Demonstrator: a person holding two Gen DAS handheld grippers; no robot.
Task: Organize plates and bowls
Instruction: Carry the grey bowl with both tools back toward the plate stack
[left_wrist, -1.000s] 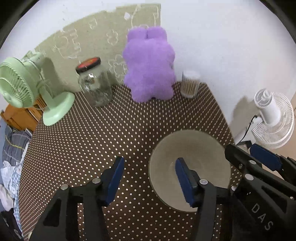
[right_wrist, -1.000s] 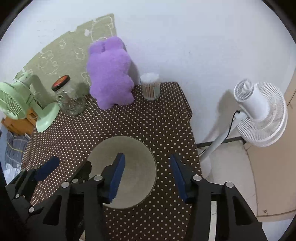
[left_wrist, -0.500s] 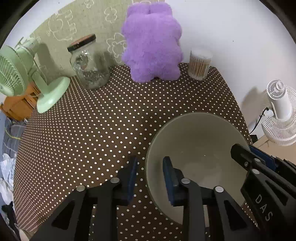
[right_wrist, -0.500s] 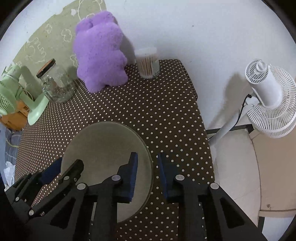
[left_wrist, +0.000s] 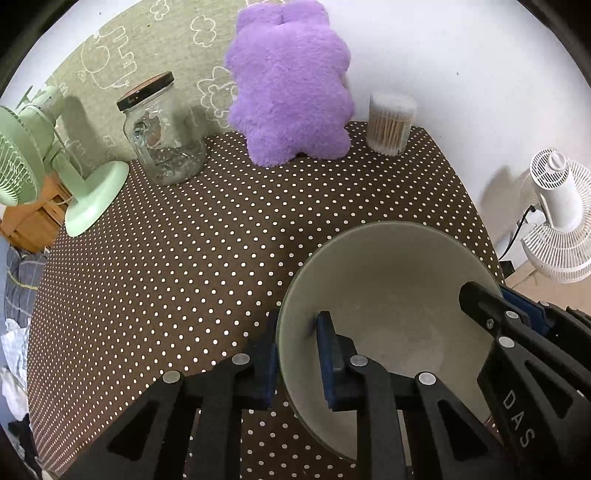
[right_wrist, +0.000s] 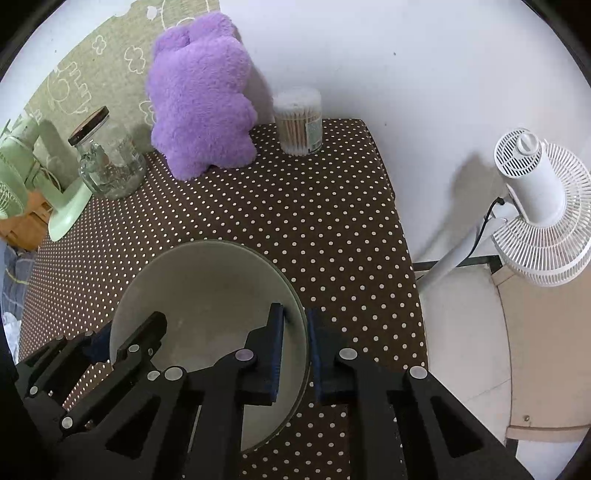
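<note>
A large grey-green bowl (left_wrist: 388, 280) is at the near right of the brown dotted table (left_wrist: 207, 251). My left gripper (left_wrist: 297, 350) is shut on the bowl's left rim, one pad inside and one outside. My right gripper (right_wrist: 295, 347) is shut on the bowl's (right_wrist: 207, 280) right rim in the same way. Each gripper shows at the edge of the other's view. I cannot tell if the bowl rests on the table or is just above it. No plates are in view.
At the back of the table stand a green desk fan (left_wrist: 44, 162), a glass jar with a dark lid (left_wrist: 162, 136), a purple plush toy (left_wrist: 291, 85) and a tub of cotton swabs (left_wrist: 389, 123). A white floor fan (right_wrist: 535, 206) stands beyond the table's right edge.
Both grippers were open around the bowl's rim a second ago. They have closed onto opposite sides of the rim, and the bowl now looks larger and closer in both views.
</note>
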